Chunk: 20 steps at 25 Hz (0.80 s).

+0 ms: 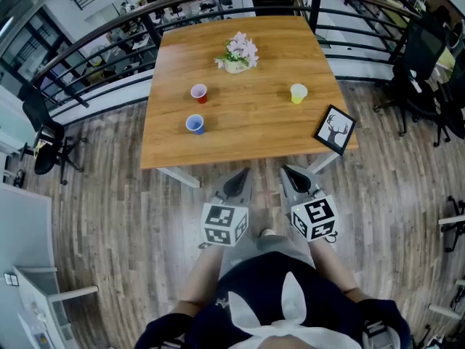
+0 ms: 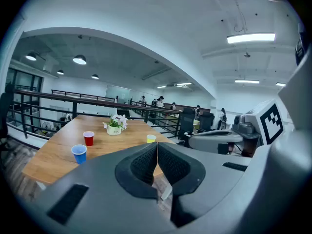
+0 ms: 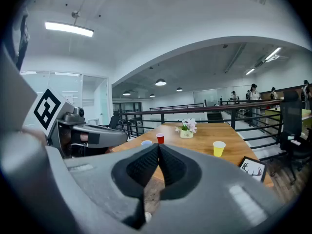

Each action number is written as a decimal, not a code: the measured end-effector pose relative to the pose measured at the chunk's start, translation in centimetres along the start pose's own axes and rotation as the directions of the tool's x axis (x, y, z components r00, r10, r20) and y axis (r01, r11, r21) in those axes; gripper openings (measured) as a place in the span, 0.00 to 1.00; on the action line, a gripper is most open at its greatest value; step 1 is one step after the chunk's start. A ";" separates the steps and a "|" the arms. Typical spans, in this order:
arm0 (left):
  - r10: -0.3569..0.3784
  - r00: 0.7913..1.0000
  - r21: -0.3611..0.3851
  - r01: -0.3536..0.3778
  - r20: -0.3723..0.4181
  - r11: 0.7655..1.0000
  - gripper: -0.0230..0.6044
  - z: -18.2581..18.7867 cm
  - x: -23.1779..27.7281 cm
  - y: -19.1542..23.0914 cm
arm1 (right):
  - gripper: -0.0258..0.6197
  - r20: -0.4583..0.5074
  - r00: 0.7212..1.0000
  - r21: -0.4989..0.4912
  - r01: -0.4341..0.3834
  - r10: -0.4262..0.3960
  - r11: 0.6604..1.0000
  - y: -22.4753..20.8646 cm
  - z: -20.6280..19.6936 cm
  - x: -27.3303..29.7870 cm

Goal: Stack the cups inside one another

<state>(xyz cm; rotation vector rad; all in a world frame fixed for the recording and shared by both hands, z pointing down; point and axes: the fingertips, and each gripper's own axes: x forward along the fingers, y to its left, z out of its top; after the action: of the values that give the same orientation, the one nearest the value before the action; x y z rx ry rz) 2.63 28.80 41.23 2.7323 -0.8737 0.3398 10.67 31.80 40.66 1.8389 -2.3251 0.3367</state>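
Note:
Three cups stand apart and upright on the wooden table (image 1: 247, 133): a red cup (image 1: 199, 93) at the left middle, a blue cup (image 1: 195, 124) nearer the front edge, and a yellow cup (image 1: 298, 94) on the right. My left gripper (image 1: 240, 177) and right gripper (image 1: 288, 173) hang side by side in front of the table's near edge, over the floor, well short of the cups. Both have their jaws pressed together with nothing between them. The left gripper view shows the blue cup (image 2: 79, 153), red cup (image 2: 88, 138) and yellow cup (image 2: 151, 138) ahead.
A white pot of pink flowers (image 1: 238, 54) stands at the table's back middle. A black framed deer picture (image 1: 335, 129) lies at the front right corner. A dark railing (image 1: 109, 27) runs behind the table; office chairs (image 1: 418, 60) stand to the right.

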 end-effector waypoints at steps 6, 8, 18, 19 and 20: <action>0.007 1.000 0.002 -0.007 0.002 1.000 0.07 -0.1 0.0 -1.1 | 0.04 0.012 1.000 -0.009 0.010 -0.010 1.000 -0.8 0.0 -1.0; 0.011 1.000 0.000 -0.011 0.001 1.000 0.07 -0.2 0.0 -1.1 | 0.04 0.025 1.000 -0.016 0.008 -0.007 1.000 -1.0 0.1 -1.0; 0.014 1.000 -0.014 -0.014 -0.020 1.000 0.07 -0.4 2.5 0.4 | 0.04 0.023 1.000 -0.034 0.007 -0.006 0.999 -2.9 0.5 1.7; 0.012 1.000 -0.014 -0.012 -0.020 1.000 0.06 -0.2 3.0 0.7 | 0.05 0.020 1.000 -0.033 0.008 -0.007 0.999 -3.3 0.6 2.2; 0.010 1.000 -0.014 -0.010 -0.020 1.000 0.06 0.0 3.6 1.1 | 0.08 0.017 1.000 -0.032 0.009 -0.009 0.999 -3.7 0.6 2.7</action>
<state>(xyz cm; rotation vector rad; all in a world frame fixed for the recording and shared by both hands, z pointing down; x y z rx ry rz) 4.85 26.02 42.48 2.7076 -0.8818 0.3601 13.65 28.24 41.05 1.8442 -2.3185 0.2824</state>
